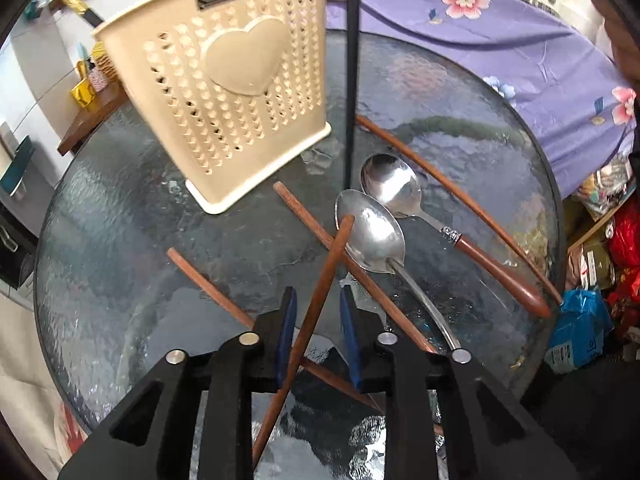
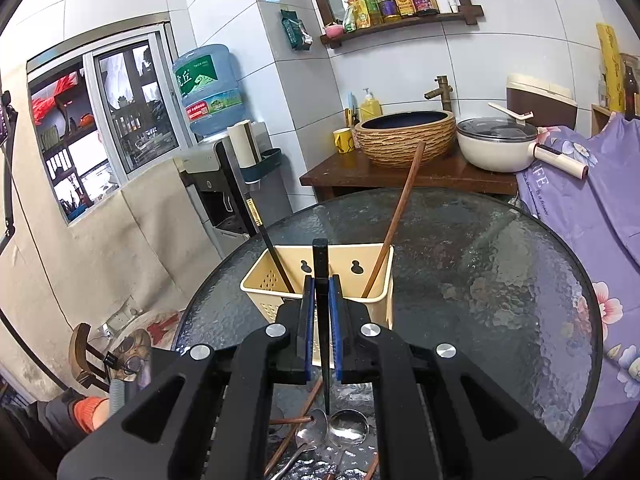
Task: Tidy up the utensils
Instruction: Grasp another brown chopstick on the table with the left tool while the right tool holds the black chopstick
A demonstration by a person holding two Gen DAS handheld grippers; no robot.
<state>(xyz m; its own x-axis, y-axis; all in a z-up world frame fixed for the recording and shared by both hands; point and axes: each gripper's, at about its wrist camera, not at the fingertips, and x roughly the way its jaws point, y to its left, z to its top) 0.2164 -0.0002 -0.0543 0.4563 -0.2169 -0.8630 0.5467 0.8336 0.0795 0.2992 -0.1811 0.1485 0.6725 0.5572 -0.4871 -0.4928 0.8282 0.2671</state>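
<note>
A cream perforated utensil holder (image 1: 240, 92) (image 2: 272, 280) stands on the round glass table (image 1: 120, 220) (image 2: 480, 260). It holds a black chopstick (image 2: 272, 248) and a brown one (image 2: 396, 220). My left gripper (image 1: 318, 292) hangs over a brown chopstick (image 1: 320, 292) that runs slanted between its blue pads; a gap shows beside the right pad. Its tip rests over a metal spoon (image 1: 372, 236). A wooden-handled spoon (image 1: 392, 184) and other brown chopsticks (image 1: 460, 200) (image 1: 208, 284) lie around. My right gripper (image 2: 321, 280) is shut on an upright black chopstick (image 2: 320, 264) (image 1: 352, 80).
A purple floral cloth (image 1: 480, 40) (image 2: 580, 200) covers furniture beside the table. Behind the table is a wooden counter with a woven basin (image 2: 404, 136) and a white pot (image 2: 496, 144). A water dispenser (image 2: 208, 88) stands at the left. Bags (image 1: 580, 328) sit past the table's rim.
</note>
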